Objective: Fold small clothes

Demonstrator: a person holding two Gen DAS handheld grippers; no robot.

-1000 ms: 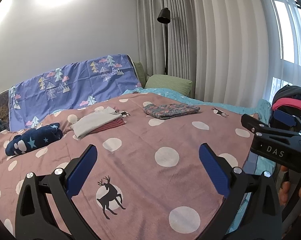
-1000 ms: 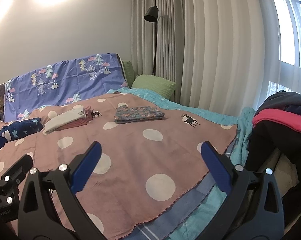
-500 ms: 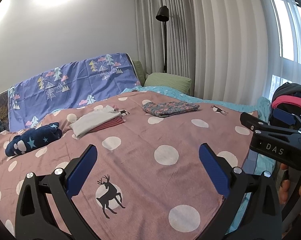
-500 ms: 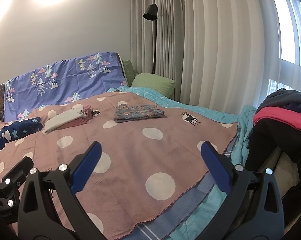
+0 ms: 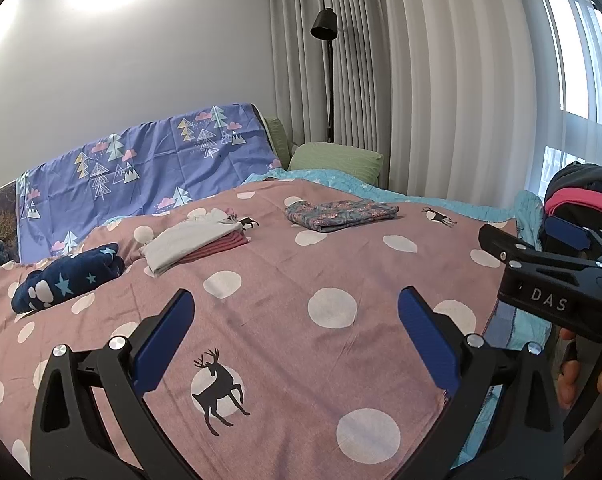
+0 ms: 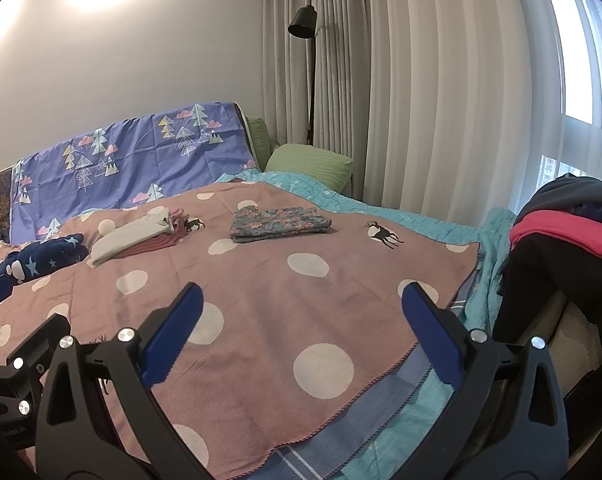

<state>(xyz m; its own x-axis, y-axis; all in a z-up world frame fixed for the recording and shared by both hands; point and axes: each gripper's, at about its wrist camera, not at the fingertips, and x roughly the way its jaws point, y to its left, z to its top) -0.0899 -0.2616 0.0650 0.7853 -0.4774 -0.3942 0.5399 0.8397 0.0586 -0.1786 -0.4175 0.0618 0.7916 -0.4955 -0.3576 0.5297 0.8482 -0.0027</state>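
Note:
A pink dotted blanket (image 5: 285,320) (image 6: 261,304) covers the bed. On its far half lie three folded lots: a floral garment (image 5: 341,214) (image 6: 279,222), a grey piece stacked on a maroon one (image 5: 193,240) (image 6: 133,238), and a navy star-print bundle (image 5: 69,278) (image 6: 41,260) at the left. A heap of unfolded dark and pink clothes (image 5: 581,200) (image 6: 569,232) sits at the right. My left gripper (image 5: 293,322) hovers open over the near blanket, holding nothing. My right gripper (image 6: 301,314) is open and empty near the blanket's right corner (image 6: 471,256); in the left wrist view it shows as the right gripper's side (image 5: 549,276).
A blue tree-print sheet (image 5: 141,168) stands along the head of the bed with a green pillow (image 5: 337,158) beside it. A black floor lamp (image 5: 325,24) and pale curtains (image 5: 441,80) fill the back right. A turquoise cover (image 6: 421,216) edges the bed's right side.
Both views have shifted only slightly; the grippers stay open and the clothes have not moved.

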